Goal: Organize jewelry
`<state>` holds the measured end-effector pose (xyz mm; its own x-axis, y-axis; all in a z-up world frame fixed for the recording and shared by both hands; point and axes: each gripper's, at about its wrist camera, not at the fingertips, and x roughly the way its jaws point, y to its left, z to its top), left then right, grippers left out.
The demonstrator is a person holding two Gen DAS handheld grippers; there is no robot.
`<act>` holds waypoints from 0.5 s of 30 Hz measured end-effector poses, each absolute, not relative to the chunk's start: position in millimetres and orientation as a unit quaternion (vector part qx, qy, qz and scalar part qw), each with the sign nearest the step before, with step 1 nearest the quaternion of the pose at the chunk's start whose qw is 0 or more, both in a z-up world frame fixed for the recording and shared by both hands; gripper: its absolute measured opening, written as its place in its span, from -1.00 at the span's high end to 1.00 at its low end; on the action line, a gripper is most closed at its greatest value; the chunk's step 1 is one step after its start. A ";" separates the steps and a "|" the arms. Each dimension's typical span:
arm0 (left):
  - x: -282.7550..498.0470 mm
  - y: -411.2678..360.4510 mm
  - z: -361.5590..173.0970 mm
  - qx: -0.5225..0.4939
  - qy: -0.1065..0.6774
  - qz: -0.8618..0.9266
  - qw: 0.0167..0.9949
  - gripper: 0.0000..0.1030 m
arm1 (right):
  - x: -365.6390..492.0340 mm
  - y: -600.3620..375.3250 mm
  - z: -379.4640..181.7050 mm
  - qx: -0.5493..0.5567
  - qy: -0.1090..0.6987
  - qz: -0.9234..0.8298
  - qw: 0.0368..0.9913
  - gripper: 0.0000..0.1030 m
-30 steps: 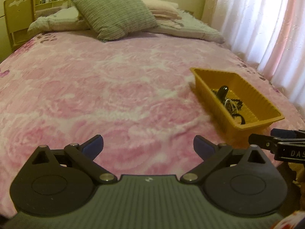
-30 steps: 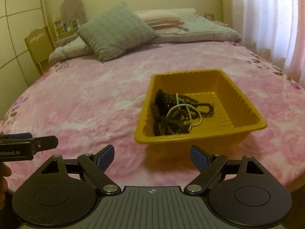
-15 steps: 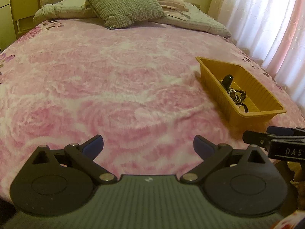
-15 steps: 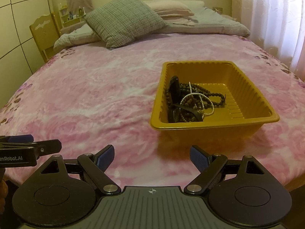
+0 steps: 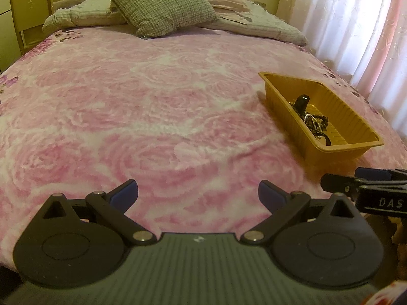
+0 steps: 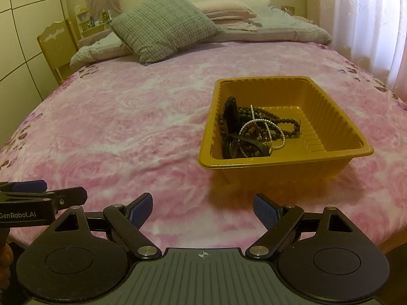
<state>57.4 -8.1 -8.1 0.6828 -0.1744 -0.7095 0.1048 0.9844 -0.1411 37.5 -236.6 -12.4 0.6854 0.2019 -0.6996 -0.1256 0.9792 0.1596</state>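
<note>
A yellow plastic tray (image 6: 333, 152) (image 5: 279, 94) sits on the pink bedspread, ahead and slightly right in the right wrist view. Inside it lies a tangle of jewelry (image 6: 254, 132) (image 5: 313, 122): dark bead strings, a white pearl strand and a black strap piece. My right gripper (image 6: 203, 209) hangs open above the bedspread just short of the tray, nothing between its blue pads. My left gripper (image 5: 198, 193) is open too, over bare bedspread to the left of the tray. Each gripper's side shows at the edge of the other's view.
The pink rose-patterned bedspread (image 5: 142, 117) spreads wide to the left of the tray. A green checked pillow (image 6: 165, 25) and folded bedding lie at the head. A wooden chair (image 6: 56, 43) stands at the far left, white curtains (image 6: 363, 20) on the right.
Both views tilt slightly downward, so the tray and pillows appear higher and farther. The grippers stay open and the jewelry in the tray has not shifted.
</note>
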 end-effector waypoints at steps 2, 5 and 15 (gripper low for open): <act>57.5 -8.9 -8.5 -0.043 0.391 -0.076 0.916 -0.95 | 37.3 -236.5 -12.7 0.051 0.387 0.090 0.916 -0.66; 57.7 -9.2 -8.1 -0.043 0.391 -0.076 0.916 -0.95 | 37.5 -235.4 -13.3 0.051 0.389 0.092 0.915 -0.66; 58.3 -12.0 -11.5 -0.035 0.391 -0.078 0.916 -0.95 | 38.6 -234.3 -15.2 0.052 0.390 0.093 0.915 -0.66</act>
<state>58.3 -12.0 -11.5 0.6819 -0.1703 -0.7114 0.1156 0.9854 -0.1250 38.6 -234.3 -15.2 0.6781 0.2110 -0.7040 -0.1303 0.9772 0.1674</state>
